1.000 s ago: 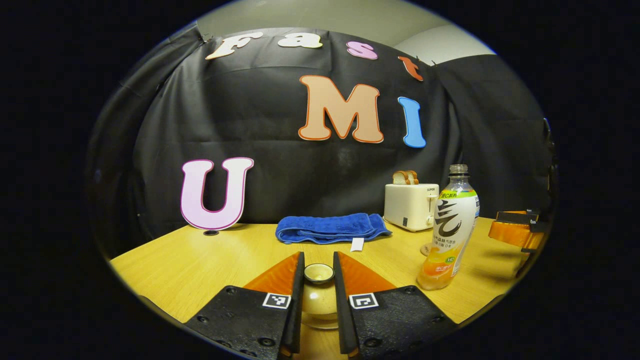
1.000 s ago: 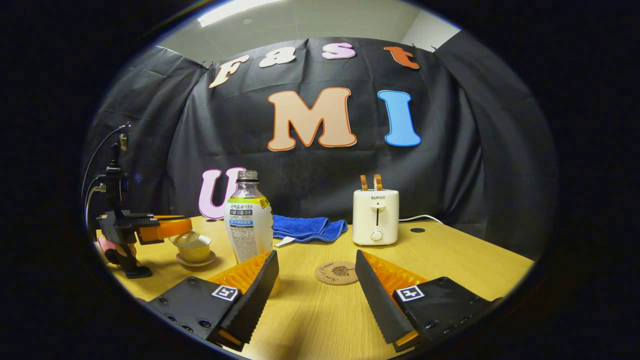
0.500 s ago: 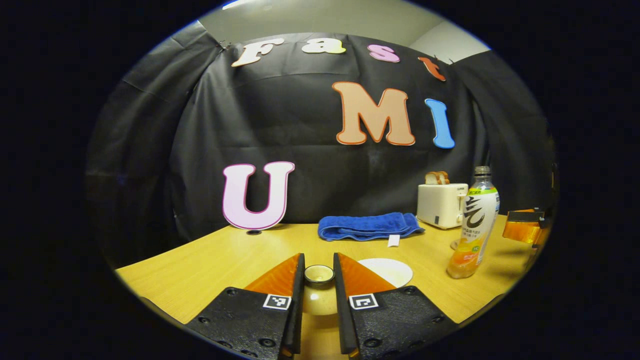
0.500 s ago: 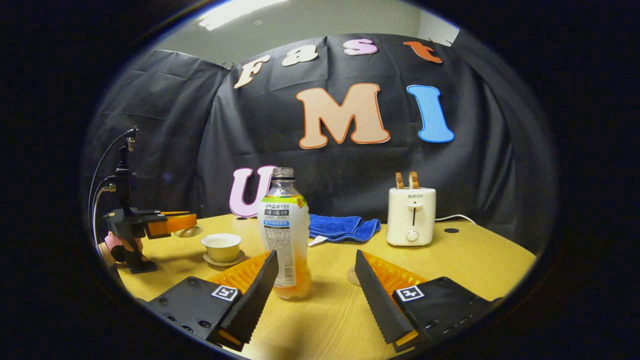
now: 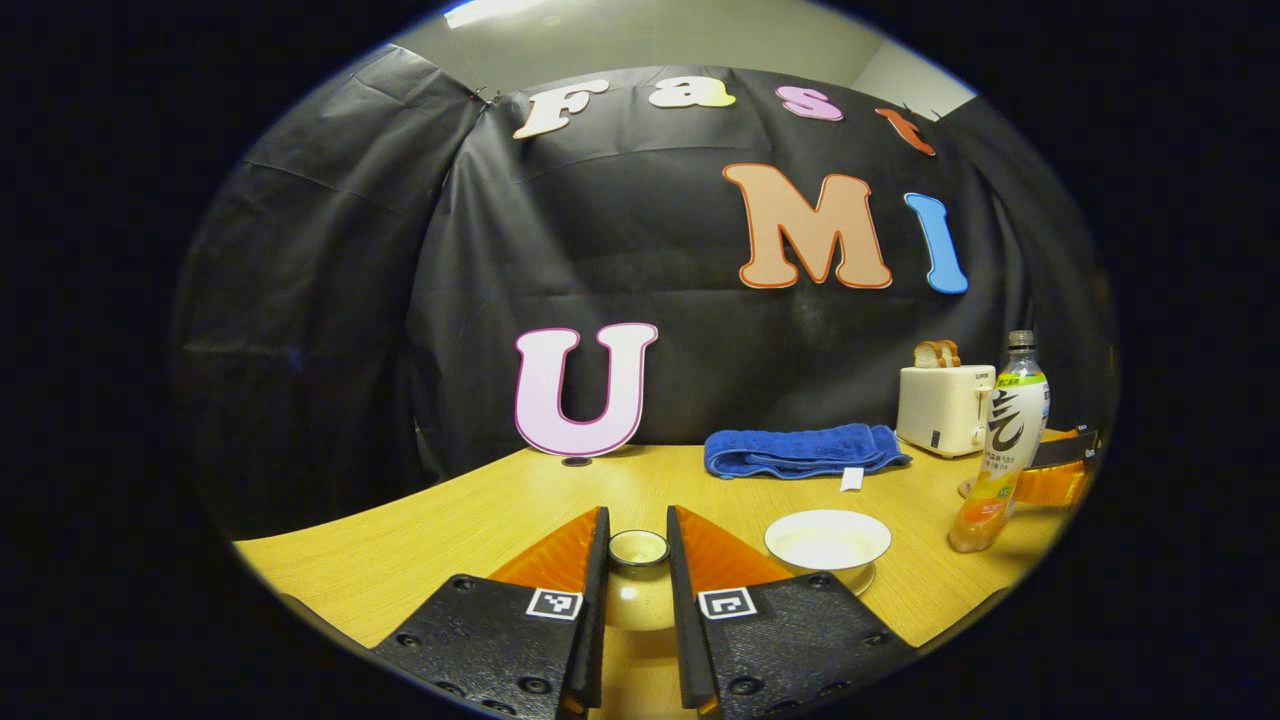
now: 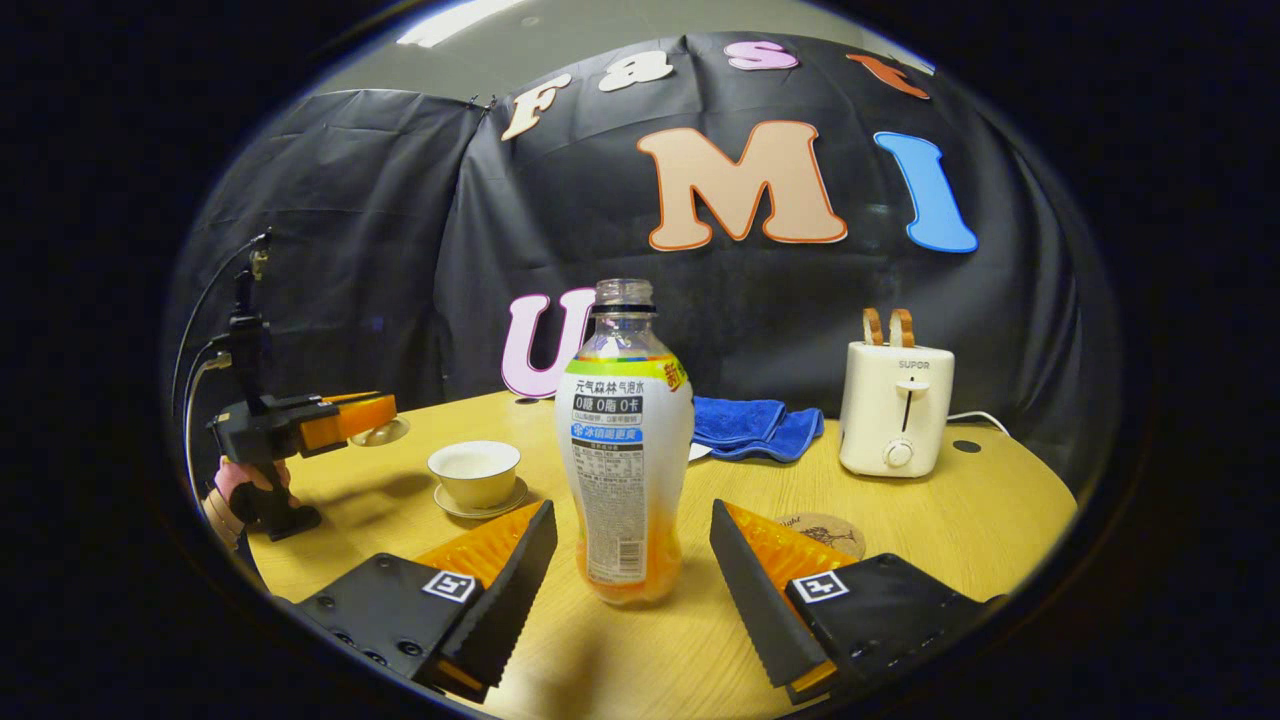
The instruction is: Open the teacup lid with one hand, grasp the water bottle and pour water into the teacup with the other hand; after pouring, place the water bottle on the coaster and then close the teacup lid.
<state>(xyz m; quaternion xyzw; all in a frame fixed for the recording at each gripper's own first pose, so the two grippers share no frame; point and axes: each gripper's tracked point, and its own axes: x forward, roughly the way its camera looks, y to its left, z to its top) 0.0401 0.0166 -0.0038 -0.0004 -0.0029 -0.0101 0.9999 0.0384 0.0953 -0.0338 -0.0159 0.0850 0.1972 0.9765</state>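
Materials and finishes
Matt wood-grain table [image 6: 930, 520]; clear glossy plastic bottle [image 6: 624, 440]; glossy glazed cup [image 6: 475, 473] and lid [image 5: 638, 590]; blue terry towel [image 5: 800, 450]; smooth cream toaster [image 6: 896, 408].

My left gripper view looks low across the table [image 5: 420, 530] toward the wall; my right faces likewise. Both share the bottle [image 5: 1000, 440] [image 6: 625, 450].
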